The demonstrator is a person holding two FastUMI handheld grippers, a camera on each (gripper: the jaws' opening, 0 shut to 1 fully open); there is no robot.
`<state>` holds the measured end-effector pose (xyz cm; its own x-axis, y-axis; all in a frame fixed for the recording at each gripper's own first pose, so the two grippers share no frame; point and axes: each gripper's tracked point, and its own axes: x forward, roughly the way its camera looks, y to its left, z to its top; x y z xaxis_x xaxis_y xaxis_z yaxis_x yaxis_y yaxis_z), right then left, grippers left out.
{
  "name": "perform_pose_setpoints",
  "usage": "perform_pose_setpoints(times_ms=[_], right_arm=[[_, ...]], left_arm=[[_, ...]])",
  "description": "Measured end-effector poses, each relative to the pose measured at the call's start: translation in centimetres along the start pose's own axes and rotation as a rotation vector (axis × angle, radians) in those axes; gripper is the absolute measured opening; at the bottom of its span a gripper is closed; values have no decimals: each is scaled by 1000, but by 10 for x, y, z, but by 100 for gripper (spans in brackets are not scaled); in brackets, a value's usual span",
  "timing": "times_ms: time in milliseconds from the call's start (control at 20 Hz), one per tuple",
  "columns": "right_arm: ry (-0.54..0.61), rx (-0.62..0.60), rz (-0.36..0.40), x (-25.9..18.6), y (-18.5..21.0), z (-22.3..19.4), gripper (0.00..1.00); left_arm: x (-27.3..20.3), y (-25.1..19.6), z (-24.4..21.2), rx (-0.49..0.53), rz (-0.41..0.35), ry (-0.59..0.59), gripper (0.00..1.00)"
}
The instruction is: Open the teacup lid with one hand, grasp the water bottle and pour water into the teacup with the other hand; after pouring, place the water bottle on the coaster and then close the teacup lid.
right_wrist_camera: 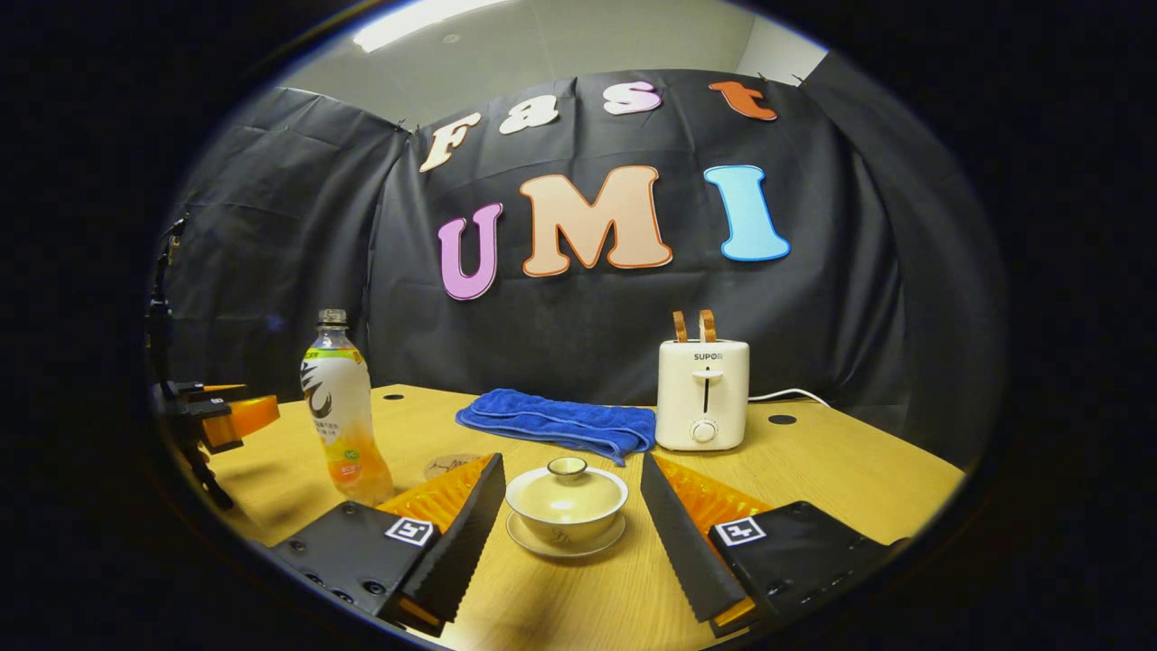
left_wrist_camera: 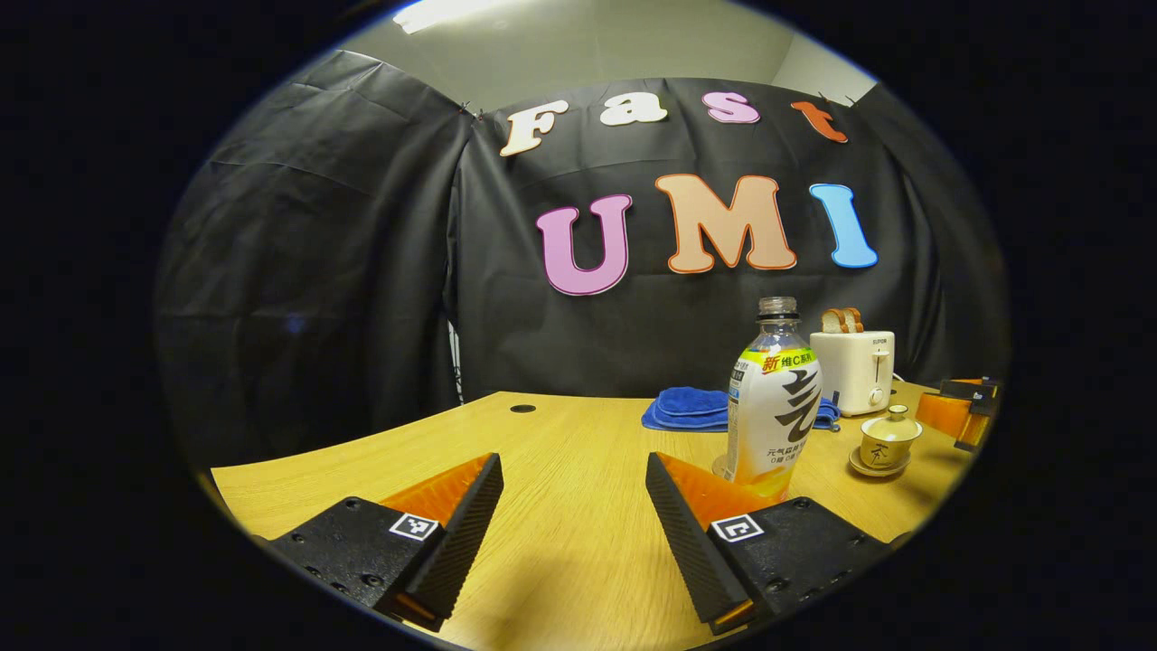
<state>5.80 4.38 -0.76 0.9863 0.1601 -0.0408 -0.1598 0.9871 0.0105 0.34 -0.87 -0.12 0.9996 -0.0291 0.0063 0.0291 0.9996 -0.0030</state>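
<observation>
A: Where is everything on the wooden table (right_wrist_camera: 841, 470)?

B: In the right gripper view the lidded teacup (right_wrist_camera: 567, 500) sits on its saucer (right_wrist_camera: 566, 542), framed between the spread fingers of the right gripper (right_wrist_camera: 571, 515), which touch nothing. The lid (right_wrist_camera: 567, 481) is on the cup. The water bottle (right_wrist_camera: 342, 414) stands upright to the left, uncapped, with orange drink low in it.

A: And the coaster?

B: A round disc (right_wrist_camera: 449, 465) lies just past the left fingertip; it looks like the coaster, but the finger cuts off part of it and its pattern is hard to read.

A: The other gripper?

B: In the left gripper view the left gripper (left_wrist_camera: 575, 502) is wide apart over bare wood, gripping nothing. Its right finger hides the base of the bottle (left_wrist_camera: 774, 398), so I cannot tell what the bottle stands on. The teacup (left_wrist_camera: 889, 438) is small, far right.

A: Behind?

B: A white toaster (right_wrist_camera: 702, 394) with two slices of bread (right_wrist_camera: 692, 325) poking out, and a folded blue towel (right_wrist_camera: 560, 423) beside it.
</observation>
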Motion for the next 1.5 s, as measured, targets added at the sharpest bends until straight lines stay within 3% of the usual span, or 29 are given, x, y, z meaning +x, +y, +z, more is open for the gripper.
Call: perform_pose_setpoints(times_ms=[300, 750, 900, 1100, 1250, 1500], right_arm=[[56, 0, 13, 27, 7, -10, 96], [107, -3, 12, 54, 10, -20, 93], [137, -5, 8, 56, 9, -23, 61], [156, -8, -1, 55, 6, -25, 59], [151, -14, 2, 58, 8, -25, 38], [150, -9, 7, 58, 8, -25, 32]], left_arm=[[0, 0, 0, -1, -1, 0, 93], [1, 0, -1, -1, -3, 0, 93], [1, -1, 0, -1, -3, 0, 93], [0, -1, 0, -1, -3, 0, 93], [0, 0, -1, -1, -3, 0, 93], [0, 0, 0, -2, -3, 0, 93]])
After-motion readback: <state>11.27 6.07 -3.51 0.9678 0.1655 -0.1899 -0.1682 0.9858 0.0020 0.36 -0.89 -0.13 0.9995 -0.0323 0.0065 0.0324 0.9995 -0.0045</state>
